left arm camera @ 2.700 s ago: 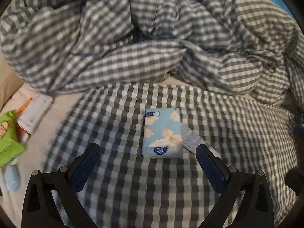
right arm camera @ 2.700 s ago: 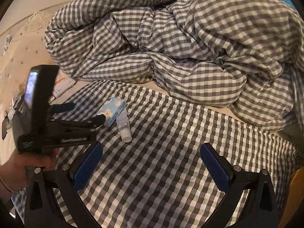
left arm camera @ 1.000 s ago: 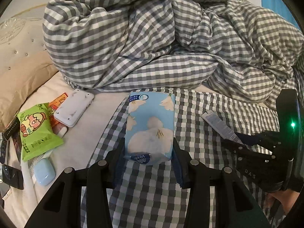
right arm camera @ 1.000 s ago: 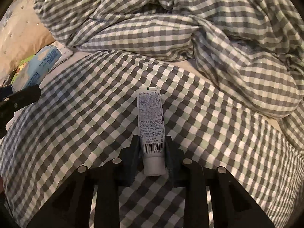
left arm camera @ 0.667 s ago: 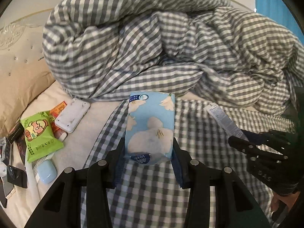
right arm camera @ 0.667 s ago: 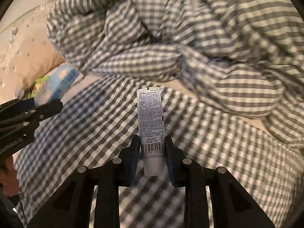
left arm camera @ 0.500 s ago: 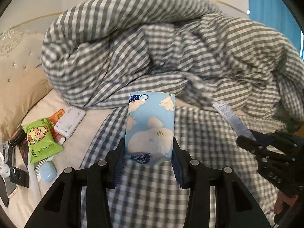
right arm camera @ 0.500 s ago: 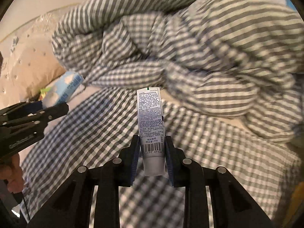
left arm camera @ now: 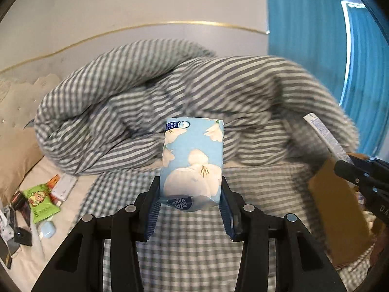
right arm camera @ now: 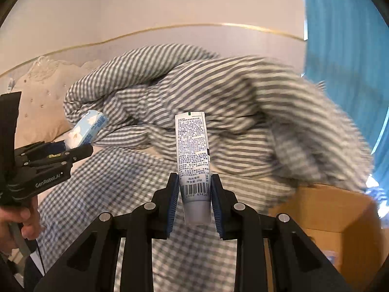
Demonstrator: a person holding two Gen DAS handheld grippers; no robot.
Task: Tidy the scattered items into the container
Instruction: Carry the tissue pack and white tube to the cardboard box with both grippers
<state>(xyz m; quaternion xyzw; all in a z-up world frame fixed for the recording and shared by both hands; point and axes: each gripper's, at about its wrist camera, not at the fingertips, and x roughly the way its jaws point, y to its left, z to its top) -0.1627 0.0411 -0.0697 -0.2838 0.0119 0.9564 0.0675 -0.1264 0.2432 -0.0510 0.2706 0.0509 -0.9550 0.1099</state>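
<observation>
My left gripper (left arm camera: 189,206) is shut on a light-blue tissue pack (left arm camera: 192,160) with white flowers, held up above the checked bedsheet. My right gripper (right arm camera: 194,204) is shut on a small white tube (right arm camera: 193,155) with printed text and a barcode. The right wrist view also catches the left gripper (right arm camera: 73,150) with the tissue pack (right arm camera: 88,126) at the left, a hand (right arm camera: 24,221) under it. In the left wrist view the tube (left arm camera: 325,136) sticks up at the right edge. A brown cardboard box (right arm camera: 335,216) opens at the lower right, its flap (left arm camera: 340,211) showing too.
A bunched grey-and-white checked duvet (left arm camera: 170,102) fills the middle of the bed. Scattered at the left lie a green packet (left arm camera: 40,202), a white case (left arm camera: 64,186), a small blue thing (left arm camera: 47,228) and dark items. A blue curtain (left arm camera: 316,36) hangs at the right.
Both grippers have risen from the bed and swung to the right with the tissue pack and the tube still held. The cardboard box and the curtain have come into view.
</observation>
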